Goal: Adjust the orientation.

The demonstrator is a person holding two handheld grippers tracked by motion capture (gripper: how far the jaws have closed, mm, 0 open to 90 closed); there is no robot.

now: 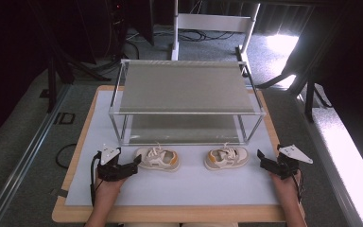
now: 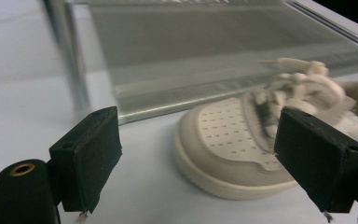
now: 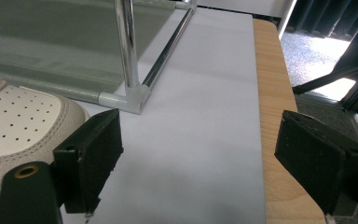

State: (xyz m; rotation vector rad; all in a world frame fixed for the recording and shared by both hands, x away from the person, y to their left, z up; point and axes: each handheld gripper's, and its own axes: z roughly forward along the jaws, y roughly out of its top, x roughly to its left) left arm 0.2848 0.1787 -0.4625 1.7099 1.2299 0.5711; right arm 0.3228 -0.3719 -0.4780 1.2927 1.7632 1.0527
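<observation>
from my seat, nearest me in the high view are the two forearms coming in over the table's (image 1: pixel 170 213) wooden front edge, each hand holding a tool. my left tool (image 1: pixel 133 167) sits on the white mat (image 1: pixel 184 187) with its jaws spread apart and holding nothing, pointing at the toe of the left shoe (image 1: pixel 158 158); it is just beside the shoe. in the left gripper view that shoe (image 2: pixel 233 149) lies between and beyond the two black pads, its perforated cream toe toward me, laces blurred at the right. i cannot tell whether the right-hand pad touches it.

my right tool (image 1: pixel 263 160) is also released, jaws wide, near the right side of the right shoe (image 1: pixel 226 157) but apart from it. in the right gripper view the toe of that shoe (image 3: pixel 18 126) shows at the left, behind the left pad, with bare mat between the pads.

the two shoes lie side by side on the mat, toes pointing outward, just in front of the rack (image 1: pixel 186 111). the rack is a two-tier metal frame with grey shelves, both bare.
</observation>
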